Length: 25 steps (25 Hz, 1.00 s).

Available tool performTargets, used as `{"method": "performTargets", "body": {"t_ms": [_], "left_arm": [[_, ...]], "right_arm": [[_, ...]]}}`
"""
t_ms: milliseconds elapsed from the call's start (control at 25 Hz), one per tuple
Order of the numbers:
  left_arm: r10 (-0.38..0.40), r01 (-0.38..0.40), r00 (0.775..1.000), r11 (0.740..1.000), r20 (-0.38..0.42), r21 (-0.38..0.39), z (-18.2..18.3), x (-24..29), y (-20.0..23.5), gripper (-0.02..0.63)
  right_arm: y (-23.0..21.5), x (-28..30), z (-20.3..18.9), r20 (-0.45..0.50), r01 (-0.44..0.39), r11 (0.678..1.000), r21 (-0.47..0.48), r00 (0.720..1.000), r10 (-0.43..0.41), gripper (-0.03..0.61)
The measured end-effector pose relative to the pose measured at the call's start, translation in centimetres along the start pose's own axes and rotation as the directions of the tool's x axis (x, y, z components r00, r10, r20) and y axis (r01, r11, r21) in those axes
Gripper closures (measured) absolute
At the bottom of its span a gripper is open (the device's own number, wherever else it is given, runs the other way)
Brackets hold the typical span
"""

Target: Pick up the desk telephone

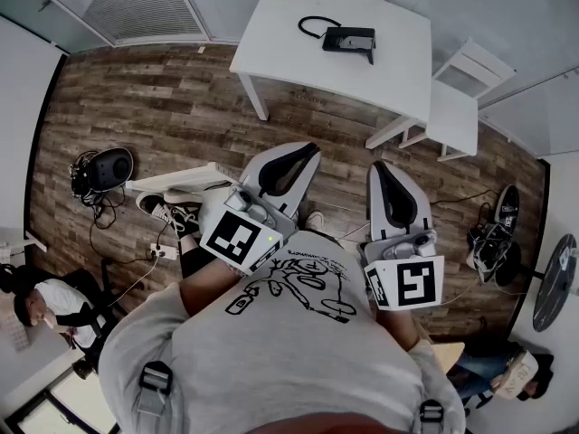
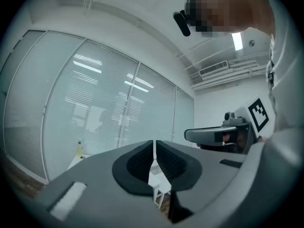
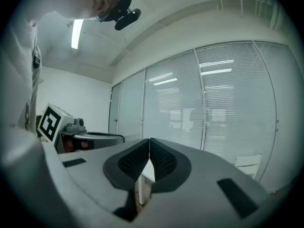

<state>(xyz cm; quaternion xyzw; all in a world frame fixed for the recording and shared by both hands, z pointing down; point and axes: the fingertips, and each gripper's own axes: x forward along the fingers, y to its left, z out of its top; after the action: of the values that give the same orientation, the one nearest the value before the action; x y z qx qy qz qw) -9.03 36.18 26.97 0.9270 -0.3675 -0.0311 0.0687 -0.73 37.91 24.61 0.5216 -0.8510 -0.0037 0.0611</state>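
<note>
A black desk telephone (image 1: 349, 40) with a curled cord lies on the white table (image 1: 298, 52) at the far end of the room in the head view. My left gripper (image 1: 308, 151) and right gripper (image 1: 379, 168) are held close to my body, well short of the table, both shut and empty. In the left gripper view my left gripper (image 2: 154, 144) has its dark pads pressed together, and the table edge shows below them. The right gripper view shows my right gripper (image 3: 149, 142) with its jaws together and a white table leg (image 3: 141, 189) under them.
A white chair (image 1: 457, 107) stands right of the table. On the wood floor, a black device with cables (image 1: 101, 170) lies at the left and bags (image 1: 494, 238) at the right. A person (image 1: 50, 306) sits at lower left. Blinds cover glass walls (image 2: 109, 108).
</note>
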Motion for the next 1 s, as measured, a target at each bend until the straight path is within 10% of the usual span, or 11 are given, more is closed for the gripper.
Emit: {"method": "performTargets", "body": {"t_ms": [1000], "left_arm": [[0.023, -0.023, 1.000, 1.000, -0.001, -0.013, -0.2, 0.7, 5.5, 0.595]], "right_arm": [[0.4, 5.4, -0.2, 0.015, 0.000, 0.999, 0.038, 1.000, -0.001, 0.571]]}}
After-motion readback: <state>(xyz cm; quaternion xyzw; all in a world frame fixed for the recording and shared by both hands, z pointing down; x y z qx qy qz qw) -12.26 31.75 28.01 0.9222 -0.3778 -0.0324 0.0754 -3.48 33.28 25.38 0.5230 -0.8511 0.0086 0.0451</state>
